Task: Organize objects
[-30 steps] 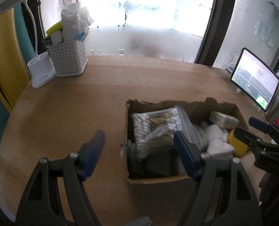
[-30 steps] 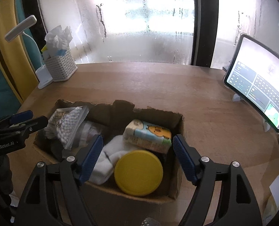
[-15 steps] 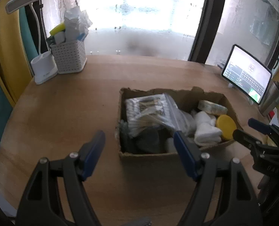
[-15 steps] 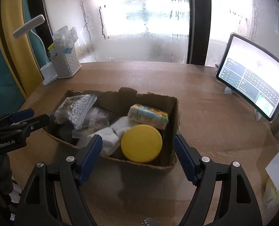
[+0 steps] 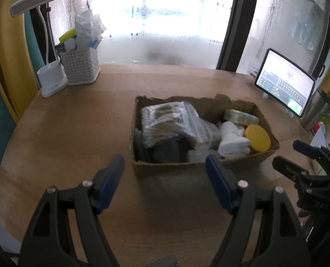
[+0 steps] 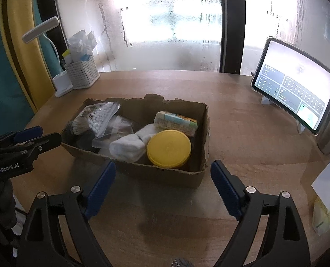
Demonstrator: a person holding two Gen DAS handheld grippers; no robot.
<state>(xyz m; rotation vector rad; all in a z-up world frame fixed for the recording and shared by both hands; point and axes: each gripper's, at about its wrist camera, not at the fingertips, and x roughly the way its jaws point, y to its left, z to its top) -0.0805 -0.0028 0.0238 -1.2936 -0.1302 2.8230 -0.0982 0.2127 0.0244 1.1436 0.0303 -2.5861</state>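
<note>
A torn cardboard box (image 5: 178,170) (image 6: 142,171) sits on the wooden table. In it lie a bag of cotton swabs (image 5: 165,120) (image 6: 98,116), white socks (image 5: 231,142) (image 6: 129,146), a round yellow lid (image 5: 257,138) (image 6: 169,148), a tissue pack (image 5: 240,116) (image 6: 176,122) and dark items. My left gripper (image 5: 165,173) is open and empty, in front of the box's near left side. My right gripper (image 6: 162,178) is open and empty, in front of the box's near right side. Each gripper shows at the edge of the other's view.
A white perforated basket (image 5: 79,65) (image 6: 81,73) with papers and a white desk lamp (image 5: 51,81) (image 6: 61,82) stand at the far left. A lit tablet on a stand (image 5: 285,86) (image 6: 296,84) and a metal cup (image 5: 316,111) stand at the right. Windows lie behind.
Both grippers have drawn back from over the box, so the box now sits farther ahead of them. Both stay open and empty.
</note>
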